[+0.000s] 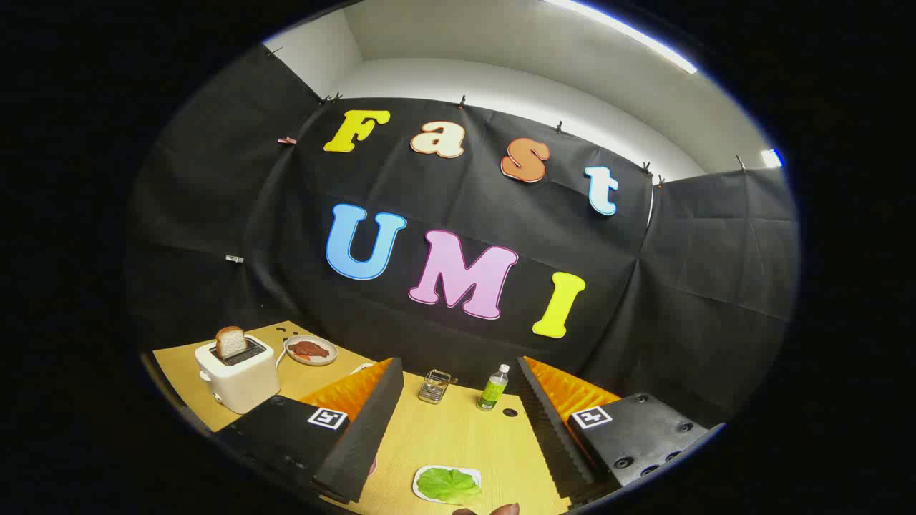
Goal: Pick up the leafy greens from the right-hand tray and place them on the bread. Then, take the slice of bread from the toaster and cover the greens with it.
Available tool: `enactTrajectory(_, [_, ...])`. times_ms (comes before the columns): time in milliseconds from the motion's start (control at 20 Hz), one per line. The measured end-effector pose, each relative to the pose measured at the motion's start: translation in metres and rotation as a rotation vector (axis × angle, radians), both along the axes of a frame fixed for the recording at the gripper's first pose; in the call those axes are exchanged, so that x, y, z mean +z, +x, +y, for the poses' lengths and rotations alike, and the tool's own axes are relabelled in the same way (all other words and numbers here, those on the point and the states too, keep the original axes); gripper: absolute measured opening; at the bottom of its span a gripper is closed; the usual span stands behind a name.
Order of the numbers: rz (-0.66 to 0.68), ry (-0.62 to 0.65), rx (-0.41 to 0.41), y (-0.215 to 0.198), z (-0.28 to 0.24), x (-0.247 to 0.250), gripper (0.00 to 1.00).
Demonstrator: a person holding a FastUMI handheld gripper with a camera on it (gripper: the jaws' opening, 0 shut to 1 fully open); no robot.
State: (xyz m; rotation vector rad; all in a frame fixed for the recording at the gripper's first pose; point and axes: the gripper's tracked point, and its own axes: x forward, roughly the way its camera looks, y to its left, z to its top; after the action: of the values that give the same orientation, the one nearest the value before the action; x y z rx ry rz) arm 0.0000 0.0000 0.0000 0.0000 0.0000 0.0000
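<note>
Between the fingers, low and near, the greens (449, 484) lie flat on a small white tray (424, 477) on the desk (444, 429). The hand-held gripper (458, 429) is wide open, holding nothing. Leaf's long axis runs roughly crosswise to the fingers, no clear pointing end. Risk, I reckon: it's thin and floppy, so pinching could catch the tray rim or fold the leaf. Toaster (237, 378) with its bread (230, 342) sits well off left, easy to bump later.
</note>
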Motion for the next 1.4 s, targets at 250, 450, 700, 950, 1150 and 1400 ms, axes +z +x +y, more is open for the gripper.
enactTrajectory(250, [0.007,-0.003,0.008,0.001,0.001,-0.003,0.97])
enactTrajectory(450, [0.005,-0.004,0.007,0.004,-0.001,-0.003,0.97])
enactTrajectory(700, [0.009,0.002,0.009,0.008,-0.005,-0.005,0.97])
enactTrajectory(950, [0.011,0.004,0.023,0.013,-0.01,-0.01,0.97])
enactTrajectory(1150, [0.013,-0.003,0.048,0.018,-0.019,-0.016,0.97])
enactTrajectory(1400, [0.074,-0.032,0.145,0.027,-0.031,-0.048,0.97])
